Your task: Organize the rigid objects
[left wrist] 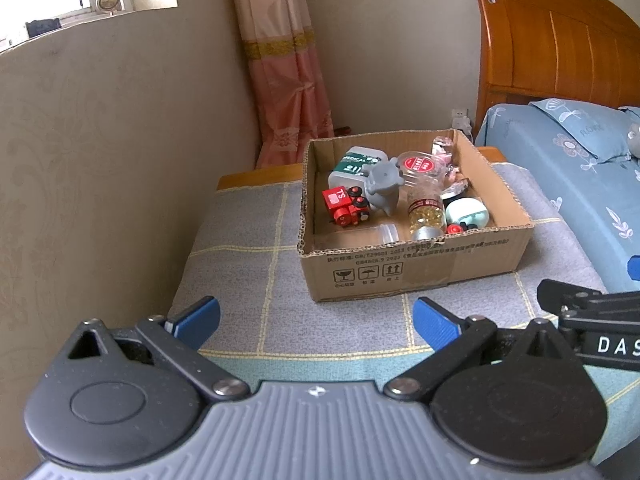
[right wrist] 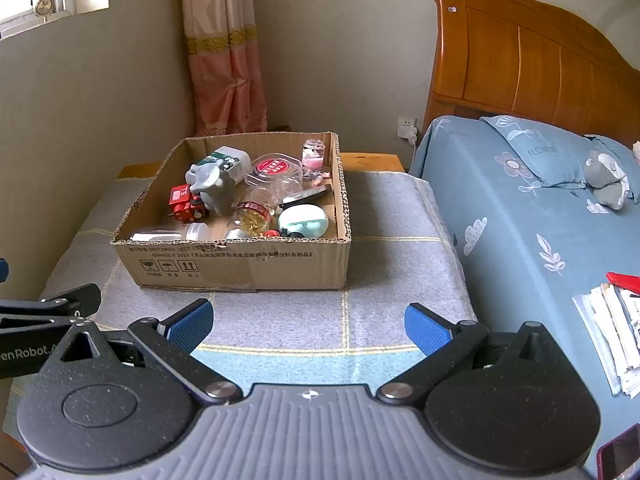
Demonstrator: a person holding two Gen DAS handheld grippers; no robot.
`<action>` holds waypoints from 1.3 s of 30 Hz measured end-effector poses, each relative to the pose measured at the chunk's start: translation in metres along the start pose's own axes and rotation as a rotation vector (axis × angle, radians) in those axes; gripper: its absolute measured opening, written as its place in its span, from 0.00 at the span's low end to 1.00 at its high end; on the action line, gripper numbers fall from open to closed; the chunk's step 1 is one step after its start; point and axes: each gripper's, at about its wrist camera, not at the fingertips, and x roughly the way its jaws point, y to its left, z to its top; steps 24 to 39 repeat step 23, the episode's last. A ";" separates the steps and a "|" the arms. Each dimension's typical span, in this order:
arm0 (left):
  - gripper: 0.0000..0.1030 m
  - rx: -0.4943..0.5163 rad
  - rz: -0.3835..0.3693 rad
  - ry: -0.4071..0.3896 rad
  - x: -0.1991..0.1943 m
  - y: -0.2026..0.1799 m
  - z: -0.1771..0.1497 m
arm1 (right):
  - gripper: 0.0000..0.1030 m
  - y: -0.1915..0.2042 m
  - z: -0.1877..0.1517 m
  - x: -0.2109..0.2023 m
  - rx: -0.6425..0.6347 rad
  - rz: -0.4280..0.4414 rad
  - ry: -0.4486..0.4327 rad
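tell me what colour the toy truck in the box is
Red, with black wheels; the toy truck shows best in the left wrist view.

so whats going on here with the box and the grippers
A person holds two grippers, and both the left gripper and the right gripper are open and empty, short of the cardboard box. The box sits on a checked cloth beside the bed and already holds a red toy truck, jars and bottles.

Both wrist views looked forward and slightly down from the near edge of the surface [left wrist: 248,288], side by side, sharing the cardboard box [left wrist: 420,268] [right wrist: 240,268] ahead, bed [right wrist: 520,220] right.
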 end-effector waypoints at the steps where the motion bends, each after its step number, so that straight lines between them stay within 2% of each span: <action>1: 0.99 0.001 0.000 0.000 0.000 0.000 0.000 | 1.00 0.000 0.000 0.000 -0.001 0.000 0.000; 39: 0.99 0.007 0.007 -0.009 -0.006 -0.004 0.002 | 1.00 -0.004 0.001 -0.003 0.005 0.001 -0.012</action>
